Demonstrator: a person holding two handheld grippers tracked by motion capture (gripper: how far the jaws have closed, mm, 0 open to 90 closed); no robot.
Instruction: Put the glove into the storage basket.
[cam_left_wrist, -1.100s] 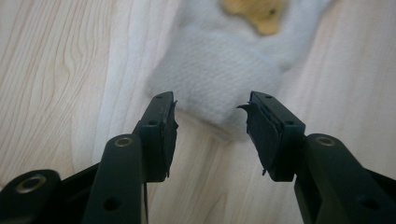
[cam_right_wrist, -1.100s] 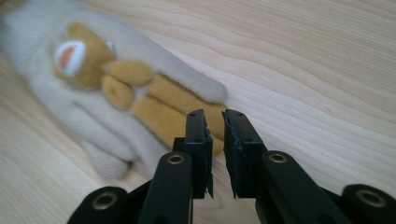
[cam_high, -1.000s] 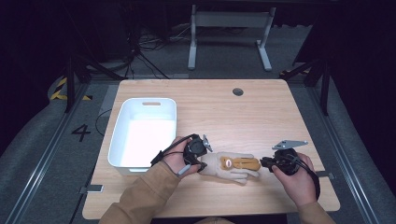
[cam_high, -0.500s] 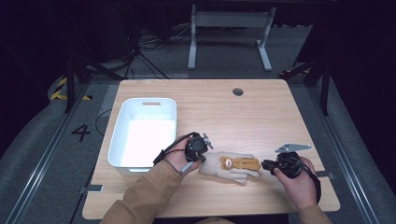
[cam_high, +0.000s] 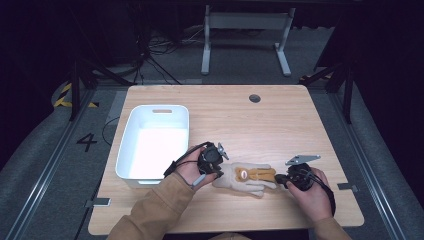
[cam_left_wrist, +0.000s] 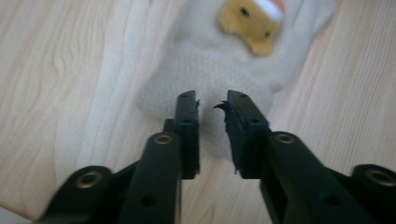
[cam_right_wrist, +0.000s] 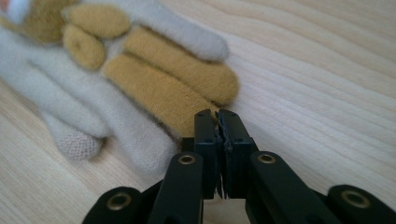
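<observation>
A cream woolly glove (cam_high: 250, 177) with mustard fingers and a small animal face lies flat on the wooden table (cam_high: 280, 125), near its front edge. My left gripper (cam_high: 218, 172) is at the glove's cuff. In the left gripper view, my left gripper (cam_left_wrist: 212, 100) is open with a narrow gap, and the glove (cam_left_wrist: 224, 60) has its cuff fabric showing between the jaws. My right gripper (cam_high: 279, 179) is at the fingertip end. In the right gripper view, my right gripper (cam_right_wrist: 217, 114) is shut, its tips touching the end of a mustard finger of the glove (cam_right_wrist: 154, 93).
A white plastic bin (cam_high: 155, 109) stands at the table's left, just behind my left hand. A round cable hole (cam_high: 254, 98) sits near the far edge. Bare wood stretches behind the glove and to the right.
My right gripper has slid left along the table until it reached the glove's fingertips. The left gripper has stayed at the cuff.
</observation>
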